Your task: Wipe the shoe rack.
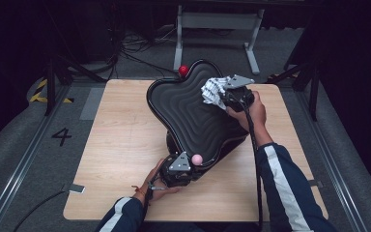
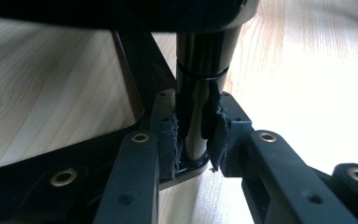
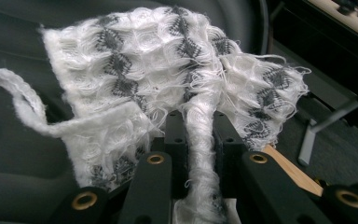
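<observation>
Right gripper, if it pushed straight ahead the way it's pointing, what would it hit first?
Probably the black ridged tray. The right gripper already pinches the white cloth, which lies against the tray's surface just ahead, though depth is hard to judge.

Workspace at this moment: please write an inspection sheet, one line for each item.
Surface: light wooden table, bare around the tray.
Job's things: black wavy tray, tilted up on its stand; white and grey knitted cloth pressed on the tray's upper part.
Clutter: red ball at the tray's far edge; pink ball at its near edge.
Grippers: left claw shut on the tray's black post; right claw shut on the cloth.
Cables: one black cable along the right forearm; loose cables on the floor behind.
Surroundings: grey floor, white frame, dark background.
</observation>
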`<control>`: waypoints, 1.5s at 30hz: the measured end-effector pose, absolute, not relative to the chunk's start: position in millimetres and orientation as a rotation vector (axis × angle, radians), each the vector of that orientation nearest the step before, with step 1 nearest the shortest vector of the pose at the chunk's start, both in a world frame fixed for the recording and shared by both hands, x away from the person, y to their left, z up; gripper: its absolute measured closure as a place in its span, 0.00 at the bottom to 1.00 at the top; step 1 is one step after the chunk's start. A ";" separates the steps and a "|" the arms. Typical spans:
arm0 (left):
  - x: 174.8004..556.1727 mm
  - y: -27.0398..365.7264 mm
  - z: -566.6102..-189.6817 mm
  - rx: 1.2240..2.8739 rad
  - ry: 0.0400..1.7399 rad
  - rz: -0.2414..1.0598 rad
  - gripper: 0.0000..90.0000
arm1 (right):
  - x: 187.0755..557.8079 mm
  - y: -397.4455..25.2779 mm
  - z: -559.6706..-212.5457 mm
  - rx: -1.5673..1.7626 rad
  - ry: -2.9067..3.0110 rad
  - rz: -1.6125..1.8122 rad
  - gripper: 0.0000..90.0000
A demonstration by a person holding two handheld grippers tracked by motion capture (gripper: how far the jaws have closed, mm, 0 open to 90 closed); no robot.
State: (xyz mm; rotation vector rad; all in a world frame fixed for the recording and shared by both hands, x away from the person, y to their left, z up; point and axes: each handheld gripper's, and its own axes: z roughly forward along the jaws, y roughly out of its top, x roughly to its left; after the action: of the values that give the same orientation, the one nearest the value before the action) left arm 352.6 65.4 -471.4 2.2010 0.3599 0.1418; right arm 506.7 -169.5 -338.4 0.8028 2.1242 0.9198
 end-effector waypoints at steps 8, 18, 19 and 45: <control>352.9 65.2 -471.7 2.199 0.355 0.144 0.81 | 485.9 -138.9 -334.1 0.659 2.186 0.968 0.88; 352.4 65.0 -471.8 2.203 0.356 0.146 0.81 | 454.9 -89.8 -329.7 0.462 2.257 1.026 0.88; 352.4 65.0 -471.8 2.203 0.356 0.146 0.81 | 454.9 -89.8 -329.7 0.462 2.257 1.026 0.88; 349.2 70.1 -471.8 2.200 0.374 0.162 0.81 | 467.2 -84.9 -325.4 0.491 2.201 0.932 0.88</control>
State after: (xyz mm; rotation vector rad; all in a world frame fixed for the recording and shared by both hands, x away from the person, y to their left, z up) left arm 349.2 70.1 -471.8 2.2001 0.3739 0.1619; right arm 467.2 -84.9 -325.4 0.4907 2.2012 0.9325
